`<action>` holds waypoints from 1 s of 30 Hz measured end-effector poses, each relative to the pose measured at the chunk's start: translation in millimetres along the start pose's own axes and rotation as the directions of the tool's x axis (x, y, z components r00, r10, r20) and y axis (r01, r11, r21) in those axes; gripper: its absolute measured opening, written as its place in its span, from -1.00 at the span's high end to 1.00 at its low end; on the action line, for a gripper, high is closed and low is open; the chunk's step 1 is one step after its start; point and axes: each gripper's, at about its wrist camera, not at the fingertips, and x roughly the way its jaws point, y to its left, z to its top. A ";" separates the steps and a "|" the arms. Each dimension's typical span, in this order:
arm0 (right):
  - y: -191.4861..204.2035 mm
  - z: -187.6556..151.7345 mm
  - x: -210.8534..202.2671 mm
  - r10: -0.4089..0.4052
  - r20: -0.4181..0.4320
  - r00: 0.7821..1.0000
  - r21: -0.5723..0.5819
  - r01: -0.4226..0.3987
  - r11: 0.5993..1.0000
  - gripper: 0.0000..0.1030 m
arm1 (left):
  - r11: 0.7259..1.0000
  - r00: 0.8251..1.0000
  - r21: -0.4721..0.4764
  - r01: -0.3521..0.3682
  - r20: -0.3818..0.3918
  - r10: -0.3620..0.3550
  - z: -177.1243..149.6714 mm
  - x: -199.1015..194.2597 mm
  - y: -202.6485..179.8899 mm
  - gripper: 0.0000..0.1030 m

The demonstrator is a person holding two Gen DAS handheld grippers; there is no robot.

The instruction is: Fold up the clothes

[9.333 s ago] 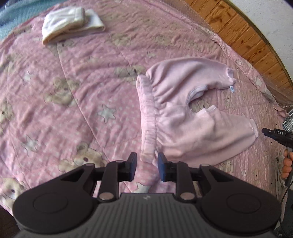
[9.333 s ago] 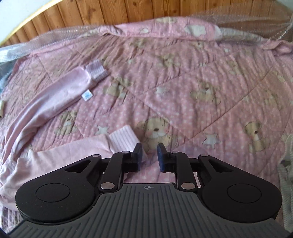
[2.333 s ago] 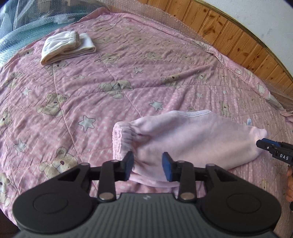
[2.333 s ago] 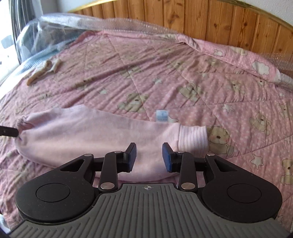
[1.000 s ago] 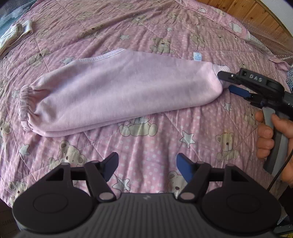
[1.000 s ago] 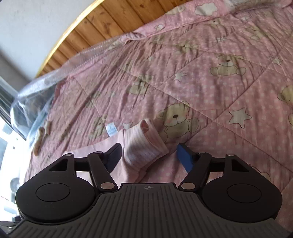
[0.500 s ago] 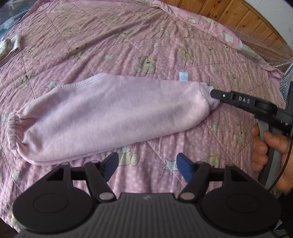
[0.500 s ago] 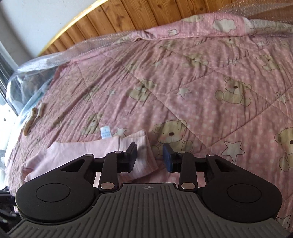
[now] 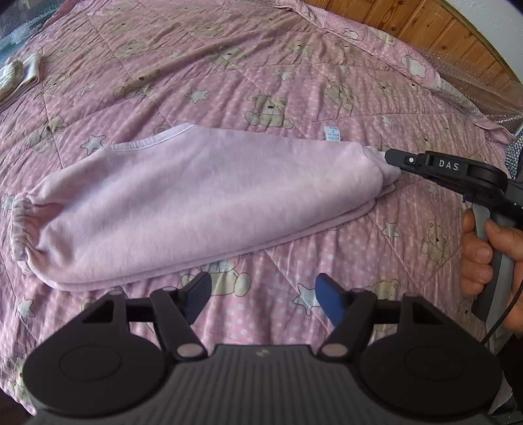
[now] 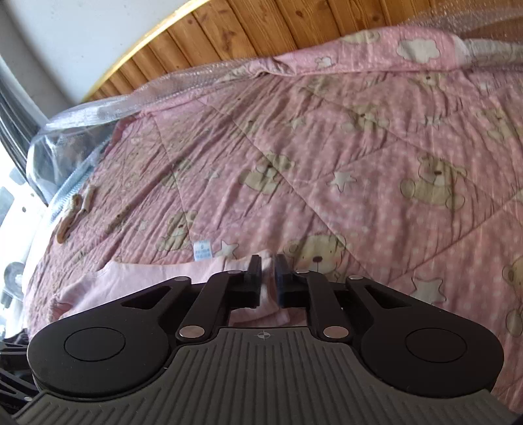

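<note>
Pale pink baby trousers (image 9: 196,202), folded lengthwise leg on leg, lie across the pink bear-print quilt (image 9: 261,65). The elastic waistband (image 9: 19,229) is at the left, the ribbed cuffs at the right. My left gripper (image 9: 263,294) is open and empty, just in front of the trousers' near edge. My right gripper (image 10: 268,274) is shut on the striped cuff (image 10: 268,294); it also shows in the left wrist view (image 9: 390,160), gripping the cuff end. A small white label (image 9: 331,134) sticks out at the far edge.
A folded white garment (image 9: 16,75) lies at the far left of the bed. Wooden headboard panelling (image 10: 261,29) and bubble wrap (image 10: 98,108) run along the far side. Small beige items (image 10: 73,212) lie near the left edge in the right wrist view.
My right gripper has closed from wide open onto the cuff. My left gripper stays open and has drawn back a little from the trousers.
</note>
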 end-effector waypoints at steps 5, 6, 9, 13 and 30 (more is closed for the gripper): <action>10.5 -12.3 2.0 0.012 -0.018 1.000 -0.075 -0.013 0.997 0.90 | 0.999 1.000 -0.031 -0.007 0.011 0.007 2.8 0.8 3.6 -0.38; 14.6 -11.8 0.0 0.002 0.000 1.000 -0.103 -0.002 0.995 0.91 | 0.999 1.000 -0.033 -0.004 0.015 0.005 2.9 0.4 2.9 -0.38; 20.2 -4.6 -5.1 -0.017 0.052 0.999 -0.136 0.023 0.990 0.92 | 1.000 1.000 -0.025 -0.004 0.009 0.004 0.9 2.2 -1.5 -0.38; 7.3 -3.6 14.6 -0.034 -0.055 0.998 -0.114 0.027 0.993 0.48 | 1.000 1.000 -0.009 0.003 0.007 -0.003 -1.3 1.4 -7.9 -0.38; 77.6 -27.9 -21.9 -0.024 0.092 0.995 -0.381 0.057 0.923 0.87 | 0.992 0.990 -0.058 0.116 0.093 -0.110 91.6 19.7 -42.9 -0.57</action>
